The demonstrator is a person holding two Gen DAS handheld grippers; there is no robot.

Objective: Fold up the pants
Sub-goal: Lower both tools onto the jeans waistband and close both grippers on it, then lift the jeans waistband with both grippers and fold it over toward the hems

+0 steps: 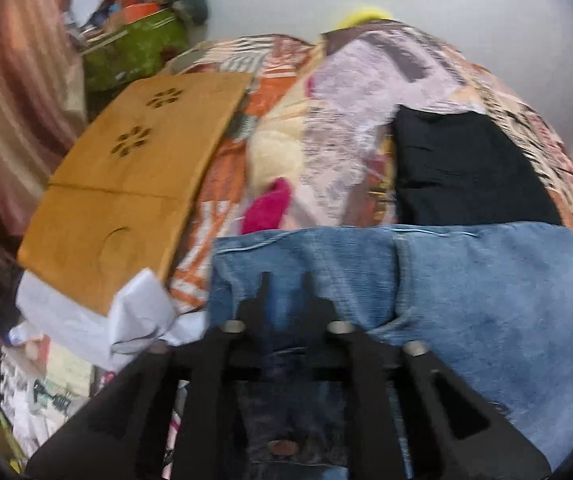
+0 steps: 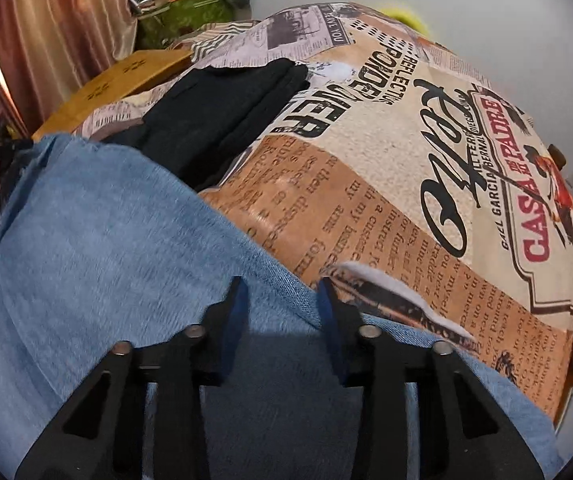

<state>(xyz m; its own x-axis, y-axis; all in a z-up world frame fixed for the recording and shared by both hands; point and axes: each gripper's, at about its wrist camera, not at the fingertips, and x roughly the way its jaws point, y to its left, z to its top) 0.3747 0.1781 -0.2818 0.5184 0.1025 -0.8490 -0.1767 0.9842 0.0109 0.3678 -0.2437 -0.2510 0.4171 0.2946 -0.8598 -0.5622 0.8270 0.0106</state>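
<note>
We are hovering both grippers over the jeans (image 2: pixel 98 240): left gripper (image 1: pixel 285 280) and right gripper (image 2: pixel 280 292) both released, beside the black garment (image 2: pixel 222 120).

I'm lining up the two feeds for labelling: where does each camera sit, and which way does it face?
Left wrist view: sits on the left tongs, facing forward and down over the blue jeans toward the wooden board; only its two black fingers show.
Right wrist view: sits on the right tongs, facing down over the jeans' edge and the printed bedspread; only its own fingers show, standing apart.
Shared: jeans, folded black garment, board, bedspread, curtain.
</note>
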